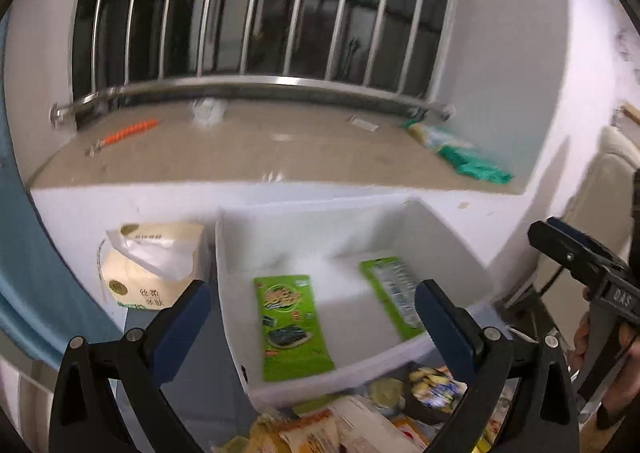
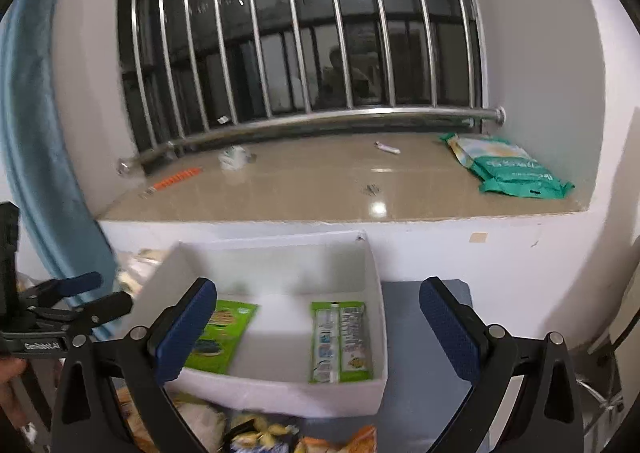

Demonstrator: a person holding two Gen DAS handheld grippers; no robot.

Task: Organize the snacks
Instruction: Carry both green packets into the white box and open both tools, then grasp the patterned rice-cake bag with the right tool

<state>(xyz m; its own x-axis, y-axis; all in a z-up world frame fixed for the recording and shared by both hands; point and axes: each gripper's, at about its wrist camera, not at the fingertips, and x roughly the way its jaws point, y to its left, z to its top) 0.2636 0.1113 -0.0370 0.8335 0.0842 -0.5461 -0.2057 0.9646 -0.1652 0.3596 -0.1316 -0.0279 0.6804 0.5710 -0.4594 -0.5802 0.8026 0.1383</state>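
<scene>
The white bin (image 2: 376,293) is open on top, with bare floor between its two green packets (image 2: 340,337) and (image 2: 218,333), hemmed by the wall (image 2: 440,253) behind, a tissue pack (image 1: 148,265) to its left and a snack heap (image 1: 360,421) before it.

Two green snack packets (image 2: 341,341) flat inside white bin (image 2: 280,393), right gripper (image 2: 316,329) spread above.

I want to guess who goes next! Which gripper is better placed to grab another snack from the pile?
Probably the left gripper. It is open, and the heap of loose snack packets lies right below its fingers, spreading wide. The right gripper, also open, sees less of the heap. The white plastic box sits just beyond.
</scene>
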